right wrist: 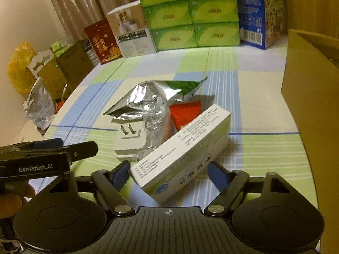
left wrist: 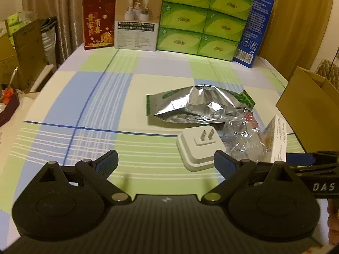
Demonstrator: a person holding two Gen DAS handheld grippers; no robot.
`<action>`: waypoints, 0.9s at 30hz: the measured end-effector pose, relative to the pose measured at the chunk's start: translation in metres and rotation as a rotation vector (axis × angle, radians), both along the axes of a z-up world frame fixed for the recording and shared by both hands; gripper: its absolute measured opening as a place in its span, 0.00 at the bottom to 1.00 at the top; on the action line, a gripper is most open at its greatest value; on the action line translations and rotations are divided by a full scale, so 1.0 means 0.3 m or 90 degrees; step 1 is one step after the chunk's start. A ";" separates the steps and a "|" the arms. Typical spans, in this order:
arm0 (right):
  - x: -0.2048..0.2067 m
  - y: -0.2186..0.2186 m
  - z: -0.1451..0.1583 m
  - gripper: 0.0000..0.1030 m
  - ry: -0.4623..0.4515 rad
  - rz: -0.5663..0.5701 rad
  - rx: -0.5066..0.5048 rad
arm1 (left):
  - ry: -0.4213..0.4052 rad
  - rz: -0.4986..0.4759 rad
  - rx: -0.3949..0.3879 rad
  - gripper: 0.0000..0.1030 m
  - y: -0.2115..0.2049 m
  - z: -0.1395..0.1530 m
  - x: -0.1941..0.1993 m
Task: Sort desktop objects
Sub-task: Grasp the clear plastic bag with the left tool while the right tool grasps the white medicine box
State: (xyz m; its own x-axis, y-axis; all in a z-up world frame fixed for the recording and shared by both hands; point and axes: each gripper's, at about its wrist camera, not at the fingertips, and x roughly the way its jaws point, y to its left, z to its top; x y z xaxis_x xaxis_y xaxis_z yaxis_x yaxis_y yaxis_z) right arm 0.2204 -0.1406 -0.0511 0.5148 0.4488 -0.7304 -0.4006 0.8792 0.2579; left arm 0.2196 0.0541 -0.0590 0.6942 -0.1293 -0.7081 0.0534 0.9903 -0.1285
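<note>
A white plug adapter (left wrist: pixel 199 148) (right wrist: pixel 129 140) lies prongs up on the checked tablecloth. Behind it lies a crumpled silver foil bag (left wrist: pixel 195 103) (right wrist: pixel 144 97) with green edges. Clear plastic wrap (left wrist: pixel 245 139) (right wrist: pixel 152 122) and a red packet (right wrist: pixel 186 112) sit beside them. A white printed box (right wrist: pixel 182 150) (left wrist: pixel 277 139) lies at an angle. My left gripper (left wrist: pixel 166 165) is open, low over the cloth, with the adapter just ahead of its right finger. My right gripper (right wrist: pixel 169 172) is open, its fingers either side of the white box's near end.
A brown cardboard box (left wrist: pixel 311 110) (right wrist: pixel 313 114) stands at the right. Green tissue packs (left wrist: pixel 201 19) (right wrist: pixel 188 12), a blue box (left wrist: pixel 254 27), a beige box (left wrist: pixel 137 19) and a red box (left wrist: pixel 97 23) line the far edge. Cartons and bags stand left of the table.
</note>
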 end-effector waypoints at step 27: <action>0.001 -0.161 0.022 0.24 -0.024 -0.030 -0.098 | 0.022 -0.190 -0.086 0.64 -0.251 -0.084 0.044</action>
State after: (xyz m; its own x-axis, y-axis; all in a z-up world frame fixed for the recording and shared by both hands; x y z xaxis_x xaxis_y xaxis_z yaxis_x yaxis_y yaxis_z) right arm 0.2208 -0.1890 -0.0445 0.5612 0.3078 -0.7683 -0.3645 0.9253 0.1045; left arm 0.2327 -0.0212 -0.0841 0.5877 -0.4176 -0.6930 0.3320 0.9055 -0.2642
